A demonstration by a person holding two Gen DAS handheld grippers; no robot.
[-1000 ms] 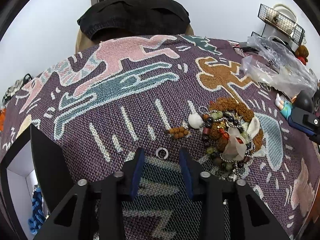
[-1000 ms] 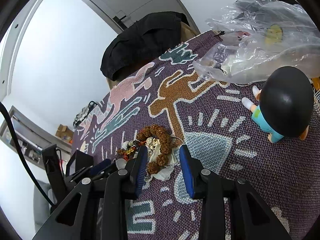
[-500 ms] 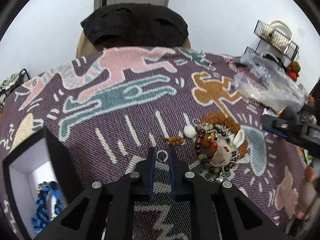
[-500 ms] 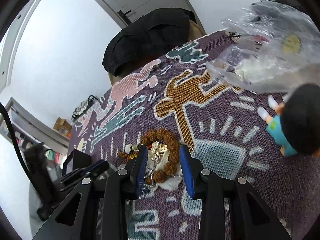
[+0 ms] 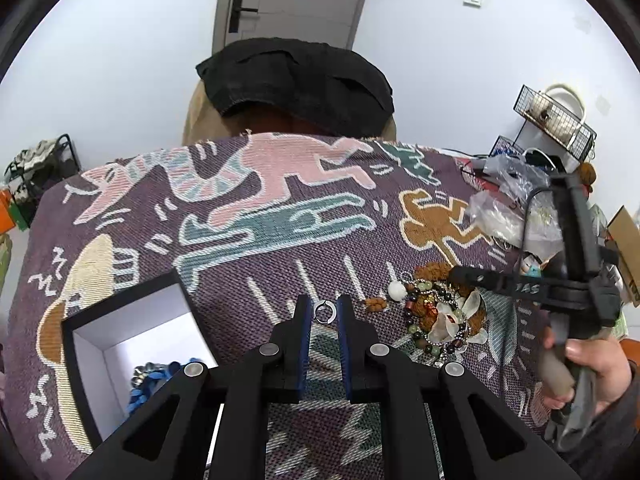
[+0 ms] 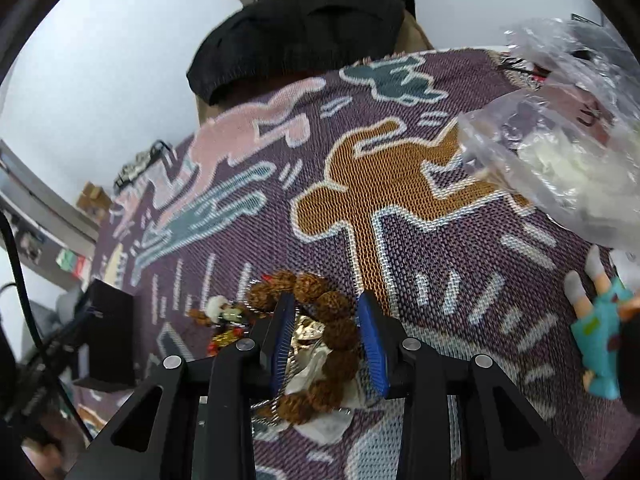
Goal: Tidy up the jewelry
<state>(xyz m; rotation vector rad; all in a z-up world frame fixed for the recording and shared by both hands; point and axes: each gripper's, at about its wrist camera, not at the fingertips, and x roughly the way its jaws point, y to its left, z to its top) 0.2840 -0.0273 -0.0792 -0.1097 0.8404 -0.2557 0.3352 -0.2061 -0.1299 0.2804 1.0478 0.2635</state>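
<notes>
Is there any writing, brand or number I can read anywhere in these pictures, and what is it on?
"AS": pale letters on the right gripper, on its black body in the left wrist view; whatever precedes them is too blurred to read.
Cardboard box at the right edge: no print can be made out.
Nothing readable on the woven cloth, the black box or the figurine.

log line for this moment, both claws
left claw: shut on silver ring | right claw: open over brown bead bracelet | box: open
</notes>
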